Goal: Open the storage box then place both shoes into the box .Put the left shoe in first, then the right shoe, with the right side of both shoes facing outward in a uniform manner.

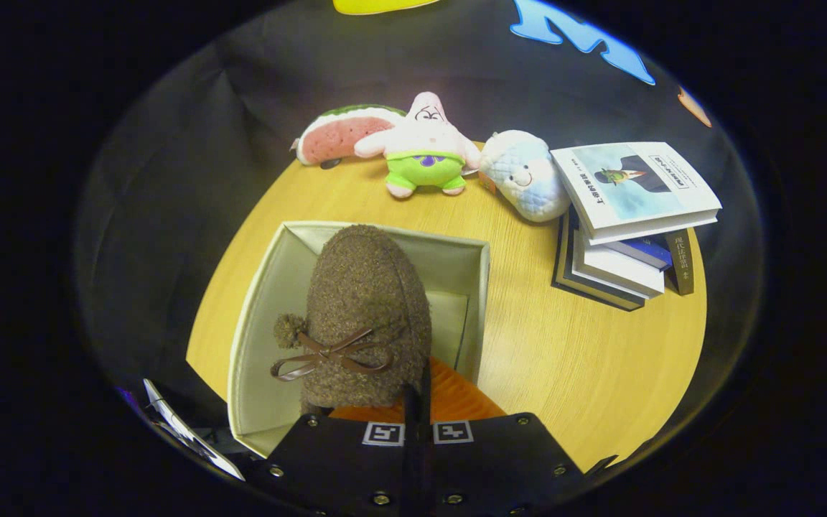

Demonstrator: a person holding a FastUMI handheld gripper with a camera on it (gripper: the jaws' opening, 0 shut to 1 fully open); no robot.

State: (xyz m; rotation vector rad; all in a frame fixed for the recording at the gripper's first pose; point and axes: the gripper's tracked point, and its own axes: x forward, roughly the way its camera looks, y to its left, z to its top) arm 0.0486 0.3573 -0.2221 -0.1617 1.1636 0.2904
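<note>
Holding fuzzy brown shoe (pixel 367 316) by its heel rim in closed gripper (pixel 417 402), toe pointing straight ahead, hanging over open storage box (pixel 259 309) on the round wooden table (pixel 571 359).

Table (pixel 564 359): box (pixel 255 373), toys (pixel 424 147), books (pixel 629 230)

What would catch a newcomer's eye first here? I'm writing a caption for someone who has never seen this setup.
The fuzzy brown shoe with its bow, held by the tongs at its orange-lined opening, hangs over the open cream storage box. Beyond the box, three plush toys line the far edge of the yellow table. A stack of books stands to their right.
</note>
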